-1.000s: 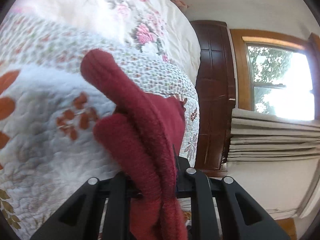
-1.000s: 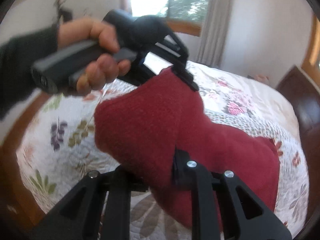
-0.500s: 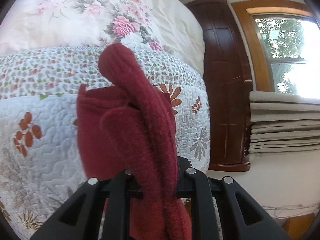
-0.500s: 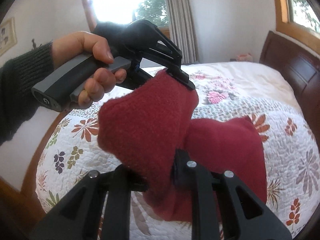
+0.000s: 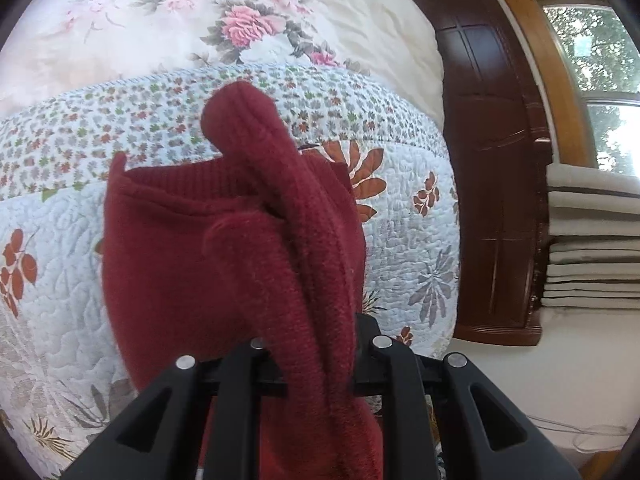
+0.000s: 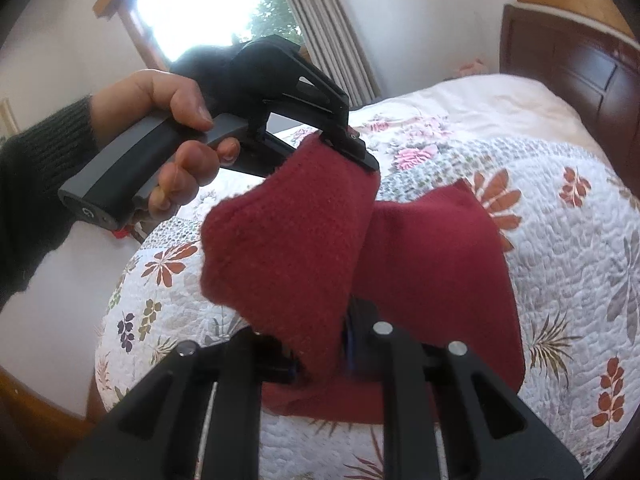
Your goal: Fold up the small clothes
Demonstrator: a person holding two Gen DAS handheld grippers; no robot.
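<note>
Both my grippers clench one red knit garment [image 6: 288,248] above a bed. My left gripper [image 6: 352,148], held in my hand [image 6: 172,136], pinches a top corner; my right gripper [image 6: 320,344] grips a lower fold, fingers hidden by cloth. The fuzzy ribbed wool fills the left view, blocking the quilt [image 5: 404,240], which is white, stitched, leaf-printed. Beyond: a dark wooden headboard [image 5: 488,160], probably, and a bright window [image 5: 600,80].

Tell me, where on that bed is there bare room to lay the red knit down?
Bare quilt lies right of the red knit, toward the headboard, and at the left edge. The middle, with both tongs gripping, is crowded.
</note>
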